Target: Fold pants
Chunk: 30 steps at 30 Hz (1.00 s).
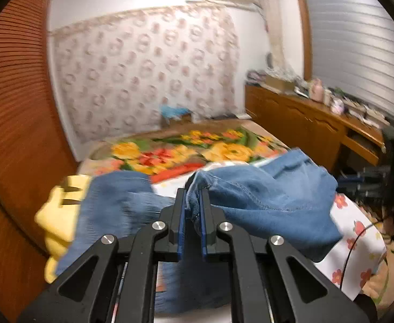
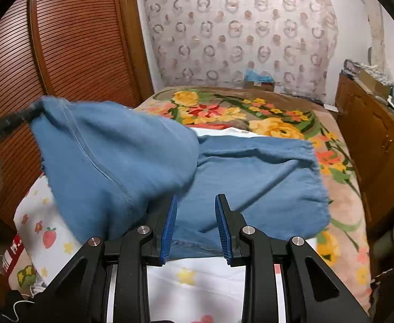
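The blue pants (image 2: 250,177) lie across the bed on a white printed sheet (image 2: 197,277). In the left wrist view my left gripper (image 1: 194,196) is shut on a bunched edge of the pants (image 1: 267,202), lifted off the bed. From the right wrist view that lifted part hangs as a blue flap (image 2: 111,156) from the left gripper (image 2: 34,111) at the far left. My right gripper (image 2: 195,226) hovers low over the near hem. Its blue pads (image 2: 170,223) stand apart, with flat fabric showing in the gap and no pinch.
A floral blanket (image 2: 250,113) covers the far half of the bed. A louvred wooden wardrobe (image 2: 76,43) stands at the left and a cluttered wooden sideboard (image 2: 372,123) at the right. Something yellow and soft (image 1: 59,215) lies left of the pants.
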Each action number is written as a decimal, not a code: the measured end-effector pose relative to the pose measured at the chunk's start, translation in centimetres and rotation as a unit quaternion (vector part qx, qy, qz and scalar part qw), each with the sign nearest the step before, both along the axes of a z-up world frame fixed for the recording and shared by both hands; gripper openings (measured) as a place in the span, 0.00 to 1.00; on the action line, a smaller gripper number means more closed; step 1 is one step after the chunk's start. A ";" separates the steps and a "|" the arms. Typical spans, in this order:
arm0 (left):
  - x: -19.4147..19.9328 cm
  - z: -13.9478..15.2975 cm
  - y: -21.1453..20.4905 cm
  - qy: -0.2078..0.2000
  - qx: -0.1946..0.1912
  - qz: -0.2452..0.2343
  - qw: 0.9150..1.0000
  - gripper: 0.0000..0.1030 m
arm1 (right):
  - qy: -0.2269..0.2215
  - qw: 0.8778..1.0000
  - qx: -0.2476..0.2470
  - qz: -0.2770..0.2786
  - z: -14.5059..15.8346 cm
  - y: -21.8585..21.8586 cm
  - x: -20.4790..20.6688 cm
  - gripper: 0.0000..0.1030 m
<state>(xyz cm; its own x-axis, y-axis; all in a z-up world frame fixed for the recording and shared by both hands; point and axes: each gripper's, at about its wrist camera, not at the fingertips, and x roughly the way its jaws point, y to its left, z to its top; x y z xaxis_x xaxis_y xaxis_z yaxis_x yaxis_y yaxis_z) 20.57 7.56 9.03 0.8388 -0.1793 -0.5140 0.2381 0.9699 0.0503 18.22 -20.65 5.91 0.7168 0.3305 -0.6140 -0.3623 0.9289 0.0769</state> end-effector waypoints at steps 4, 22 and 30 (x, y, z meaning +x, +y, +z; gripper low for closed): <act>-1.5 0.0 2.9 0.005 0.017 0.027 0.999 0.10 | 0.009 1.000 0.006 0.014 -1.0 1.8 1.0 0.29; -0.5 -6.6 5.3 0.074 -0.002 0.037 0.997 0.66 | 0.021 0.997 -0.010 0.067 -2.5 4.8 2.5 0.29; 4.8 -5.7 3.7 0.076 -0.005 0.007 0.997 0.66 | 0.018 0.998 -0.017 0.061 -3.8 5.3 4.3 0.29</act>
<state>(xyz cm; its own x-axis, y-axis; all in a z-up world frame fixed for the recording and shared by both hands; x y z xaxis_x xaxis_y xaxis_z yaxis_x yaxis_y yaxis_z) 25.36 11.28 3.36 0.7535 -0.1739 -0.6340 0.2294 0.9733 0.0056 22.51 -15.35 2.14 0.6494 0.3931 -0.6509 -0.4709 0.8800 0.0617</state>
